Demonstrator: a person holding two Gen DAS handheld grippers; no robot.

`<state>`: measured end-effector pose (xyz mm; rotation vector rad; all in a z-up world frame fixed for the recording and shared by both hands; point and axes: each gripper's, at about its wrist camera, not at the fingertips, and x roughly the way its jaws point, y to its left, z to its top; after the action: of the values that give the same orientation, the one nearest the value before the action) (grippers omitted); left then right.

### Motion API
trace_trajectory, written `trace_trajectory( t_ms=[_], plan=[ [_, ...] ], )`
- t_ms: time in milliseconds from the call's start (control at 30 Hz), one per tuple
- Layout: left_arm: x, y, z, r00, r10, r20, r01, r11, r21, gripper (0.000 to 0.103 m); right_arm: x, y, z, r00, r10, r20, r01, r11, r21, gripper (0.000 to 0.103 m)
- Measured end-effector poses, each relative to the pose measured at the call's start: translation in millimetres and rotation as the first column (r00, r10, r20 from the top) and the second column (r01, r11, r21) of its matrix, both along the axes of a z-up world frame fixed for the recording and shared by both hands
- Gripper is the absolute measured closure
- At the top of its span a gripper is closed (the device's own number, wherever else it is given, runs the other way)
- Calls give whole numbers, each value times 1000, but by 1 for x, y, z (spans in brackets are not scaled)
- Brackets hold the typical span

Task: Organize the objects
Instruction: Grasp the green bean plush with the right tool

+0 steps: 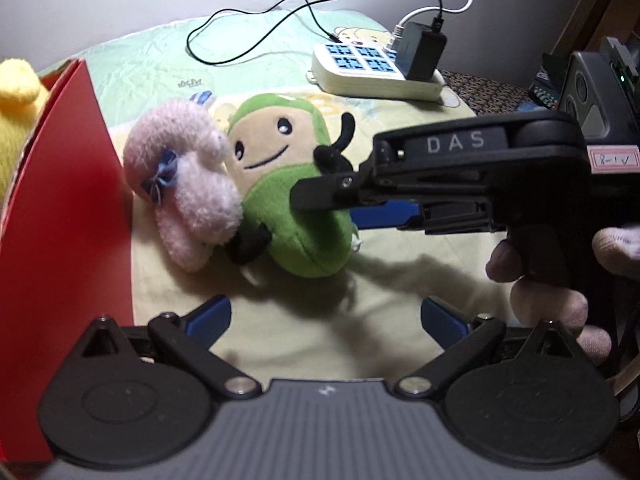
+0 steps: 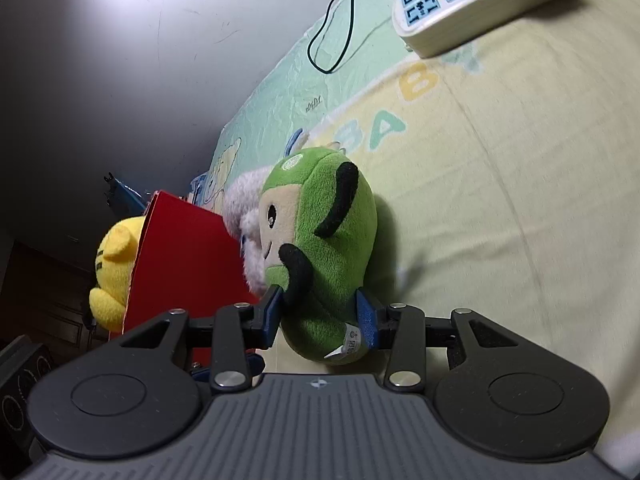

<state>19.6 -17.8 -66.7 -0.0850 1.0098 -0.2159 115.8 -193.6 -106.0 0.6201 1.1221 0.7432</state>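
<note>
The green plush toy (image 2: pixel 324 264) sits clamped between the right gripper's (image 2: pixel 320 320) fingers.

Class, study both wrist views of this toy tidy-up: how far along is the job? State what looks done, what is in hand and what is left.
Done: the yellow plush already sits in the red box. In hand: the right gripper has its pads on either side of the green plush, which lies on the blanket. Left: the pink plush lies untouched beside the box; the left gripper is open and empty.
</note>
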Motion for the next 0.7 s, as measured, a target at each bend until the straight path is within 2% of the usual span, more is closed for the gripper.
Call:
trace_trajectory(
  t_ms=[333,433,533,700],
  plan=[
    [-29,-15,-7,994,-109,-26,107,992,-64,3,-57,-33,1,995,-12,-96,13,1000,17,60],
    [-37,-16,-4,991,-132,-12,131,989,-75,3,-65,-34,2,997,-7,-74,8,1000,7,56],
    [-33,-20,-6,992,-129,-3,128,990,-56,3,-62,-35,3,998,-17,-64,18,1000,11,54],
    [-18,-15,-7,996,-88,1,88,993,-84,3,-52,-36,11,998,-47,-28,49,997,65,41]
  ],
)
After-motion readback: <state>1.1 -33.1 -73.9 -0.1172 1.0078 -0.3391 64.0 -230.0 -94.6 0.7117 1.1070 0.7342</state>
